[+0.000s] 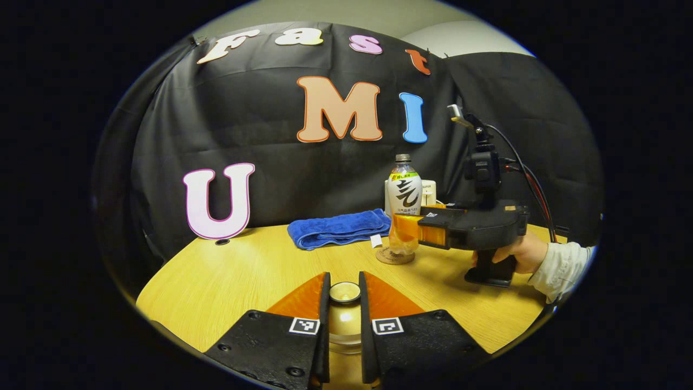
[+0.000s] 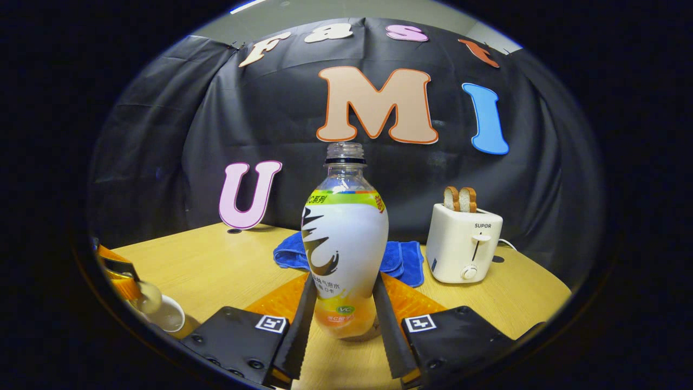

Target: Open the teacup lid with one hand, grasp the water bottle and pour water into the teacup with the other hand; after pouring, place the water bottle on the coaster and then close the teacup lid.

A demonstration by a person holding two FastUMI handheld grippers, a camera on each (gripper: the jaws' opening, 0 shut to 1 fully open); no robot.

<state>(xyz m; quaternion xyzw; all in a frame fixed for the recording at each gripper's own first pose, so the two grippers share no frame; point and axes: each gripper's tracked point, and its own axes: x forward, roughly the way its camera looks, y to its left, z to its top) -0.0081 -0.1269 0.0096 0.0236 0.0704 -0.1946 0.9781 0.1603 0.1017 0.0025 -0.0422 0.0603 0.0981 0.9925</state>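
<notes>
The left gripper (image 1: 344, 295) clamps the teacup lid (image 1: 345, 292) near the tabletop's (image 1: 227, 281) front edge; the right gripper (image 2: 342, 303) grips the upright water bottle (image 2: 345, 244) on its coaster (image 1: 394, 256).

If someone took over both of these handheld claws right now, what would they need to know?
Left gripper: jaws shut on the teacup lid's knob, lid apparently lifted off the open teacup.
Right gripper: jaws against both sides of the water bottle, which stands upright, uncapped, on the coaster.
Whether water has been poured, I cannot tell.
If poured: release the bottle, close the lid. If not: lift, pour, return the bottle to the coaster.
</notes>
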